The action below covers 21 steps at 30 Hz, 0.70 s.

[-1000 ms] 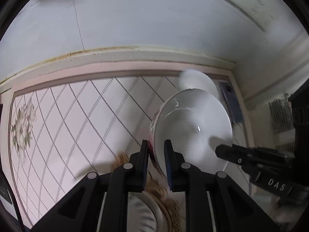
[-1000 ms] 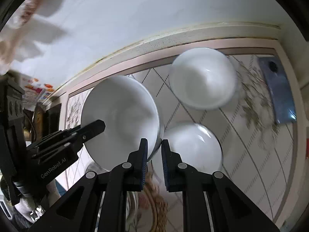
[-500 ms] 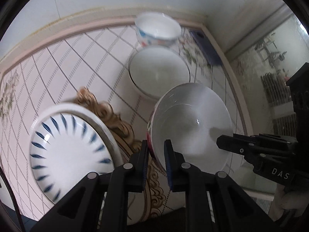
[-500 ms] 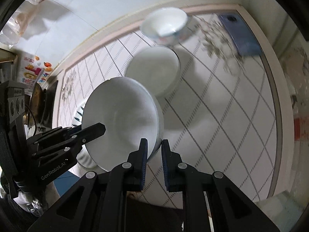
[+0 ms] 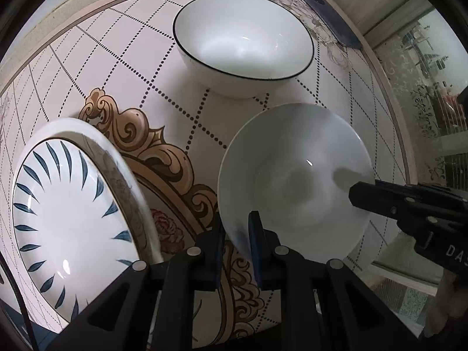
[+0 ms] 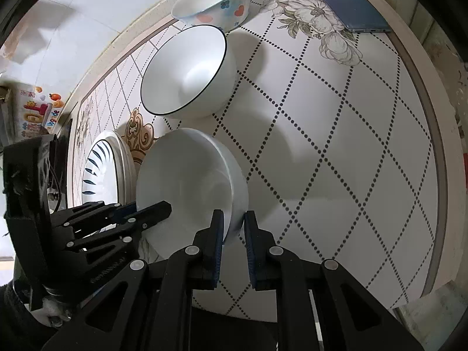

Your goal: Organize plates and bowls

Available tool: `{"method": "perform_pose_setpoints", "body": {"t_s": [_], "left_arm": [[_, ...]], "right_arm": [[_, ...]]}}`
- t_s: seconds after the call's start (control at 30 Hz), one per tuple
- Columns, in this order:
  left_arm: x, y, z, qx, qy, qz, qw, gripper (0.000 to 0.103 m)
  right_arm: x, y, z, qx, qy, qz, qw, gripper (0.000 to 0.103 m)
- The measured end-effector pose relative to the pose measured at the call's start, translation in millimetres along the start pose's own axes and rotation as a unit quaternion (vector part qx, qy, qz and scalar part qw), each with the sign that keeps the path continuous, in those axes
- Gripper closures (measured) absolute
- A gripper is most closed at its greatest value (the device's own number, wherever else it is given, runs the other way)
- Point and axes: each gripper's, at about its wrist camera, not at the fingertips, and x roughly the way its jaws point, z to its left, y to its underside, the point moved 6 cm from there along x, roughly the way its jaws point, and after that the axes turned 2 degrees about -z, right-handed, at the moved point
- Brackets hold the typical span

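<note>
Both grippers are shut on the rim of one plain white bowl (image 5: 295, 181), held above the table. My left gripper (image 5: 236, 234) pinches its near left rim; my right gripper (image 6: 234, 228) pinches the opposite rim, and the bowl also shows in the right wrist view (image 6: 190, 187). A larger white bowl with a dark rim (image 5: 242, 41) (image 6: 187, 70) stands just beyond. A small bowl with hearts and dots (image 6: 213, 0) stands behind that. A plate with blue leaf marks (image 5: 70, 213) (image 6: 99, 169) lies to the left.
The table (image 6: 336, 146) has a white diamond-dotted top with gold scrollwork and flower prints. A blue phone (image 6: 348, 5) lies at its far right corner. A wall runs along the table's far edge.
Both grippers have come down and closer to the table with the white bowl between them. The dark-rimmed bowl and the plate now look larger and nearer.
</note>
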Motion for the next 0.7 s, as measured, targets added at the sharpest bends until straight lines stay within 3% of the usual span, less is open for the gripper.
{"method": "perform_pose_setpoints", "body": {"t_s": [0.23, 0.4, 0.53, 0.57, 0.6, 0.67, 0.7], "left_arm": [[4.6, -5.9, -1.7, -0.003, -0.003, -0.001, 1.0, 0.089], [1.0, -5.1, -1.0, -0.004, 0.005, 0.013, 0.9999, 0.089], [-38.8, -8.2, 4.8, 0.0, 0.02, -0.013, 0.9997, 0.088], [-54.3, -14.7, 8.9, -0.001, 0.022, -0.034, 0.9992, 0.087], [-63.6, -21.1, 13.0, -0.007, 0.02, -0.045, 0.9988, 0.079], [-76.1, -37.2, 20.9, -0.026, 0.027, -0.059, 0.9975, 0.06], [-81.0, -49.0, 25.7, -0.034, 0.032, -0.071, 0.9964, 0.047]], "right_arm": [[-0.7, -10.4, -4.1, 0.0, 0.003, 0.005, 1.0, 0.087], [5.8, -7.0, -11.0, 0.008, -0.001, 0.033, 0.999, 0.087], [-4.2, -11.3, -10.3, 0.021, -0.019, 0.049, 0.998, 0.085], [-13.0, -16.1, -10.4, 0.022, -0.017, 0.042, 0.999, 0.079], [-22.0, -20.7, -10.9, 0.021, -0.014, 0.034, 0.999, 0.074], [-36.2, -31.8, -8.5, 0.022, -0.023, 0.015, 0.999, 0.054], [-42.5, -39.6, -7.1, 0.028, -0.033, 0.005, 0.999, 0.051]]}}
